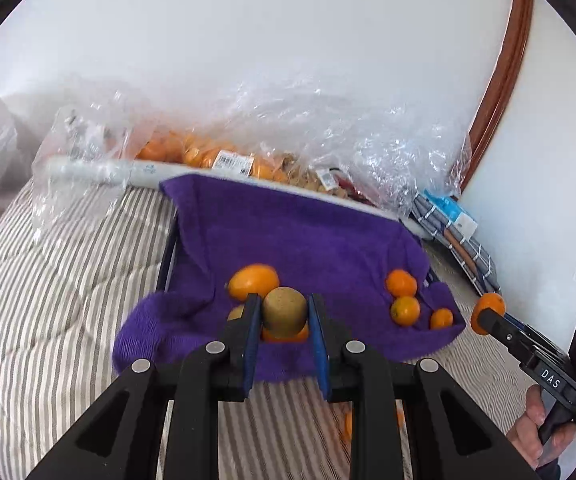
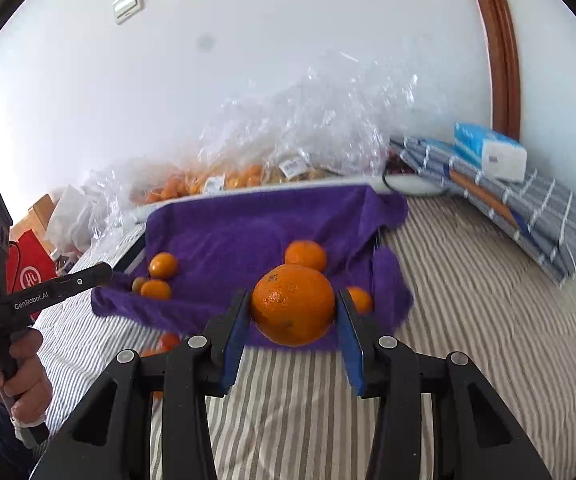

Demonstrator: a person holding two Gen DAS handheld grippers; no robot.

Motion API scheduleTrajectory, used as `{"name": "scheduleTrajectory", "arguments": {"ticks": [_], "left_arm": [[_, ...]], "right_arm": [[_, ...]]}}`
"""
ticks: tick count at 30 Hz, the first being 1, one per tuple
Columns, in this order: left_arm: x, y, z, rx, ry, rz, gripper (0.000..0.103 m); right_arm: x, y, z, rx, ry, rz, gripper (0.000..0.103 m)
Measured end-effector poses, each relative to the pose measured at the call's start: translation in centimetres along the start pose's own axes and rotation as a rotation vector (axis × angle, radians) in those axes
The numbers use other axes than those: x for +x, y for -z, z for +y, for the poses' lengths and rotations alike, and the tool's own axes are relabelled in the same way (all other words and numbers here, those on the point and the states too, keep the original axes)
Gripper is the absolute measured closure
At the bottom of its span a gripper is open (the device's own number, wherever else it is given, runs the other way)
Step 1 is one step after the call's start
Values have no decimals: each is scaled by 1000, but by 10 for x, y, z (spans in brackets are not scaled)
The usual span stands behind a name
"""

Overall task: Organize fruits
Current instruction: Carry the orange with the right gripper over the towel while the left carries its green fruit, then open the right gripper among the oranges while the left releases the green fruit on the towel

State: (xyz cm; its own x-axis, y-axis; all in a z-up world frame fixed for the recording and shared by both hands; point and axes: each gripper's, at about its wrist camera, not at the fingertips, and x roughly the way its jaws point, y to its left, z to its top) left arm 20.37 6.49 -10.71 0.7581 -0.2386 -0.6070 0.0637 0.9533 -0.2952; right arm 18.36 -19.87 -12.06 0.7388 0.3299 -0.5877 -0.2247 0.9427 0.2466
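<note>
My left gripper is shut on a round brown-green kiwi, held above the near edge of a purple towel. My right gripper is shut on a large orange over the same purple towel. Several small oranges lie on the towel, one at the left and a cluster at the right. In the left wrist view the right gripper shows at the right edge with its orange. In the right wrist view the left gripper shows side-on at the left.
Crinkled clear plastic bags of oranges lie behind the towel by the white wall. Folded blue checked cloth with a tissue pack sits at the right. A red bag stands at the left. Loose oranges rest on the striped bedspread.
</note>
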Motion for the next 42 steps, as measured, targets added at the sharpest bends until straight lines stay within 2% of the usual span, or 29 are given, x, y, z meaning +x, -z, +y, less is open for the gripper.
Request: {"name": "scheduleTrajectory", "arguments": {"ticks": [6, 9, 16, 22, 29, 34, 42], "left_arm": [[33, -26, -6, -36, 11, 3, 80], [48, -27, -5, -69, 3, 4, 80], [66, -12, -1, -75, 10, 40, 80], [74, -5, -7, -40, 9, 45, 80], [78, -5, -9, -29, 14, 52, 80], [79, -5, -6, -46, 27, 57, 80], [80, -5, -9, -27, 20, 56, 80]], "right_arm": [[25, -32, -4, -5, -8, -20, 61], [38, -38, -7, -12, -6, -13, 61], [61, -26, -23, 19, 2, 45, 61], [74, -21, -26, 30, 18, 81, 61], [85, -12, -11, -47, 44, 119, 61], [84, -10, -8, -70, 64, 102, 60], [77, -11, -8, -74, 100, 69, 44]]}}
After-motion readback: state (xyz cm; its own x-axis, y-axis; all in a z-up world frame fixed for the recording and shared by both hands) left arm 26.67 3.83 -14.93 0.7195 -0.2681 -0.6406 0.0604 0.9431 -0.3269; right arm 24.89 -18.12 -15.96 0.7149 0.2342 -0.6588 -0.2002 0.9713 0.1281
